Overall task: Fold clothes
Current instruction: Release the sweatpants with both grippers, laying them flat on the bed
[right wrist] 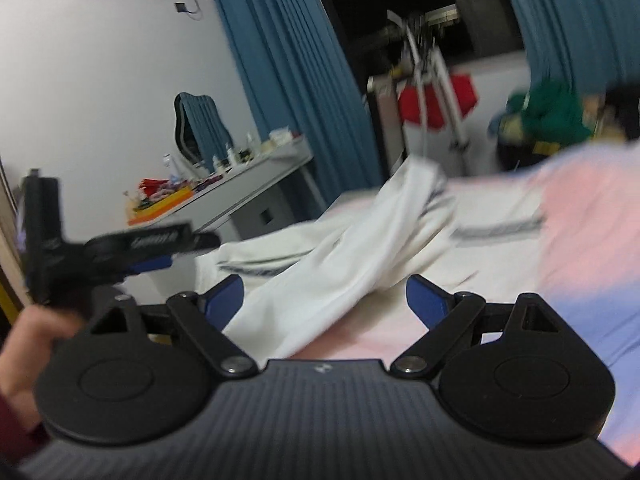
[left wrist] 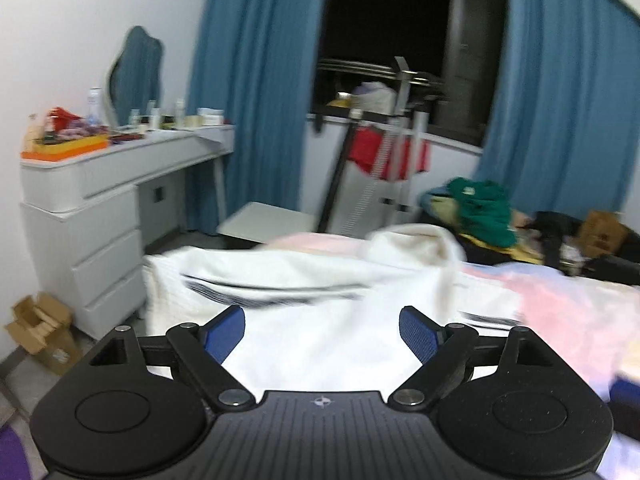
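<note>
From the left wrist, the left hand-held gripper (left wrist: 322,330) stood wide and empty — the white garment (left wrist: 304,292) lay spread on the bed (left wrist: 568,304) just beyond its blue pads. From the right wrist, the right hand-held gripper (right wrist: 324,300) also gaped wide, gripping nothing — the garment lay crumpled across the pink bedding.

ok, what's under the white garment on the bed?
The white garment lies crumpled on a pink and pale blue bedspread, which shows all around it. Whatever sits directly beneath the garment's folds is covered and cannot be seen.
</note>
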A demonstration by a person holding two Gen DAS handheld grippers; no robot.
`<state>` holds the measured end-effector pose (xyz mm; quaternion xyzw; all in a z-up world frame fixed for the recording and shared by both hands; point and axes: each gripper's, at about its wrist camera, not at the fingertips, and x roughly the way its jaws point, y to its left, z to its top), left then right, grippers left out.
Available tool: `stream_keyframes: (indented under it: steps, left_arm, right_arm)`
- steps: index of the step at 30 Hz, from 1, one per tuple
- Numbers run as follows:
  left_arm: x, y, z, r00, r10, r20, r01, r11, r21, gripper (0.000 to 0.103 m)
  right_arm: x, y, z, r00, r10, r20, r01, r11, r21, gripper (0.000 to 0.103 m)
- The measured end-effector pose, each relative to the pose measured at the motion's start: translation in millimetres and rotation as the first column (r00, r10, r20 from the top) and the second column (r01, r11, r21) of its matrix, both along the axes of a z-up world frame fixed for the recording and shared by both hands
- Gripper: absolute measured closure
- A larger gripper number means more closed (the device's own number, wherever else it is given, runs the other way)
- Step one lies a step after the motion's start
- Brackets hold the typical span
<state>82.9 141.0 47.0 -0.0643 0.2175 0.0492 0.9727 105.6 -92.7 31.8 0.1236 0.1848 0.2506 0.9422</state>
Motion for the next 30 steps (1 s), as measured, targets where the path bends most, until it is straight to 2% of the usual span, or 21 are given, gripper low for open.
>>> stream_keyframes:
  steps: [4, 7, 9, 12, 17, 20, 27, 30]
  left_arm:
    - [-18.6, -52.5, -11.6, 0.998, -0.063, 0.026, 0.064, 0.997, -0.042, 0.016]
    - [-20.4, -73.6, -34.4, 0.990, -0.119, 0.074, 0.124, 0.989, -0.075, 0.013]
    - [-16.2, -81.8, -52.8, 0.990, -0.132, 0.042, 0.134, 0.990, -0.043, 0.013]
    - [-14.2, -88.0, -70.1, 0.989, -0.143, 0.026, 0.143, 0.989, -0.021, 0.013]
    - [-13.5, -93.2, -82.6, 0.992, -0.127, 0.021, 0.126, 0.991, 0.036, 0.009]
    - [-7.7, -95.4, -91.6, 0.993, -0.121, -0.012, 0.121, 0.991, 0.050, 0.009]
    - [4.2, -90.9, -101.1, 0.991, -0.128, -0.047, 0.131, 0.990, 0.060, 0.009]
    - [6.1, -89.9, -105.9, 0.989, -0.135, -0.061, 0.138, 0.990, 0.036, 0.009]
  right_arm:
    - [-6.0, -56.3, 4.1, 0.997, -0.066, 0.044, 0.068, 0.996, -0.057, 0.013]
    - [-4.1, -87.9, -4.2, 0.990, -0.130, 0.056, 0.134, 0.988, -0.072, 0.013]
    - [-4.5, -100.0, -16.7, 0.982, -0.172, 0.083, 0.178, 0.981, -0.079, 0.013]
    - [-4.0, -118.3, -34.2, 0.975, -0.211, 0.066, 0.215, 0.975, -0.048, 0.013]
    - [2.4, -130.7, -37.8, 0.976, -0.220, 0.007, 0.220, 0.975, -0.016, 0.013]
    - [6.3, -134.4, -40.8, 0.972, -0.232, -0.021, 0.232, 0.973, -0.008, 0.013]
    - [9.1, -142.5, -42.3, 0.969, -0.242, -0.057, 0.244, 0.970, 0.016, 0.013]
    - [6.2, -142.1, -40.6, 0.970, -0.239, -0.051, 0.241, 0.970, 0.019, 0.013]
